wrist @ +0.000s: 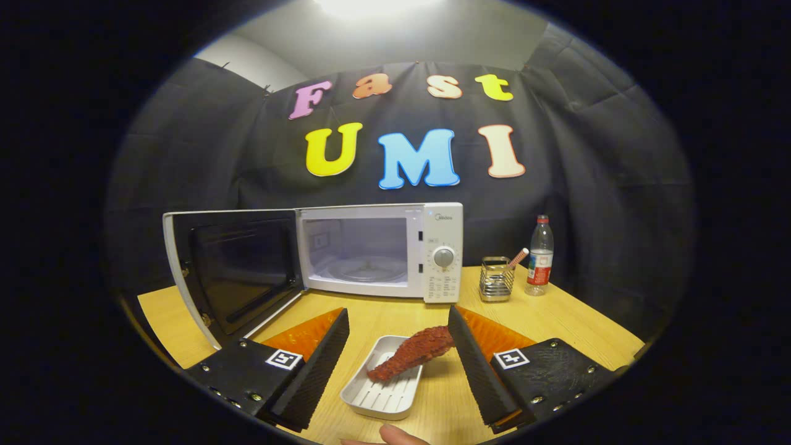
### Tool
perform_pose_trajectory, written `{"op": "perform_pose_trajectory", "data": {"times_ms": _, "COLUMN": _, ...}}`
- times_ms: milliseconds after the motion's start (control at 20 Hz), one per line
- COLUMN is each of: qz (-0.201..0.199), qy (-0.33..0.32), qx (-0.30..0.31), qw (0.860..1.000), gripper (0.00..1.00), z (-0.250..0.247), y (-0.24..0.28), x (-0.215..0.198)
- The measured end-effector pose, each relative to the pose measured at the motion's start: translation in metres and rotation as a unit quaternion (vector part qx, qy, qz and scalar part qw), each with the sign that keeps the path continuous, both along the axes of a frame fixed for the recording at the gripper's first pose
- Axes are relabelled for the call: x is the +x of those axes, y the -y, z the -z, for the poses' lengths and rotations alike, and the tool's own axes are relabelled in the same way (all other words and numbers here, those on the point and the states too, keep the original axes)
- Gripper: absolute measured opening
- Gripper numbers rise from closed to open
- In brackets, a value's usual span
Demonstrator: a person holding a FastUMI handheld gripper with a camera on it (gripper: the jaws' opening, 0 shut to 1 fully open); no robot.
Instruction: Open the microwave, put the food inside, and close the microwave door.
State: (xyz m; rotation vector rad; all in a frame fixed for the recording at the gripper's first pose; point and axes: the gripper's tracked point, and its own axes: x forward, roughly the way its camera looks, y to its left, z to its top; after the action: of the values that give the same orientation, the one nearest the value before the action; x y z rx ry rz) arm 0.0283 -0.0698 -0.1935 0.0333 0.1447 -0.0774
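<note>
Fried drumstick (413,353) lies diagonally, thick end touching the right finger, thin end in tray (384,395), between wide-spread jaws; microwave (377,250) open.

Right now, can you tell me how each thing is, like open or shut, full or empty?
microwave: open, nothing in its chamber.
microwave door: swung wide open toward the gripper.
gripper: open, fingers spread either side of the tray.
food: lying across the tray, its far end by one finger.
tray: on the table between the fingers.
wire holder: upright, a straw in it.
bottle: upright, capped.
</note>
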Motion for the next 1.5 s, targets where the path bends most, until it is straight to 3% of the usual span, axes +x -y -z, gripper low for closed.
{"op": "perform_pose_trajectory", "data": {"times_ms": 150, "qz": -0.004, "qy": -0.029, "qx": 0.085, "qw": 0.996, "gripper": 0.97, "z": 0.016, "y": 0.017, "x": 0.013}}
{"op": "perform_pose_trajectory", "data": {"times_ms": 300, "qz": -0.014, "qy": -0.062, "qx": 0.175, "qw": 0.982, "gripper": 0.99, "z": 0.034, "y": 0.025, "x": 0.03}}
{"op": "perform_pose_trajectory", "data": {"times_ms": 600, "qz": -0.037, "qy": -0.096, "qx": 0.26, "qw": 0.96, "gripper": 0.96, "z": 0.058, "y": 0.015, "x": 0.057}}
{"op": "perform_pose_trajectory", "data": {"times_ms": 700, "qz": -0.009, "qy": -0.107, "qx": 0.267, "qw": 0.958, "gripper": 0.7, "z": 0.068, "y": 0.028, "x": 0.058}}
{"op": "perform_pose_trajectory", "data": {"times_ms": 750, "qz": -0.003, "qy": -0.106, "qx": 0.286, "qw": 0.952, "gripper": 0.39, "z": 0.069, "y": 0.031, "x": 0.063}}
{"op": "perform_pose_trajectory", "data": {"times_ms": 850, "qz": -0.01, "qy": -0.083, "qx": 0.325, "qw": 0.942, "gripper": 0.24, "z": 0.055, "y": 0.027, "x": 0.062}}
{"op": "perform_pose_trajectory", "data": {"times_ms": 1000, "qz": -0.022, "qy": -0.062, "qx": 0.325, "qw": 0.943, "gripper": 0.12, "z": 0.044, "y": 0.02, "x": 0.057}}
{"op": "perform_pose_trajectory", "data": {"times_ms": 1150, "qz": -0.023, "qy": -0.06, "qx": 0.32, "qw": 0.945, "gripper": 0.12, "z": 0.035, "y": 0.018, "x": 0.054}}
{"op": "perform_pose_trajectory", "data": {"times_ms": 1500, "qz": -0.055, "qy": -0.054, "qx": 0.363, "qw": 0.929, "gripper": 0.12, "z": -0.023, "y": -0.014, "x": 0.053}}
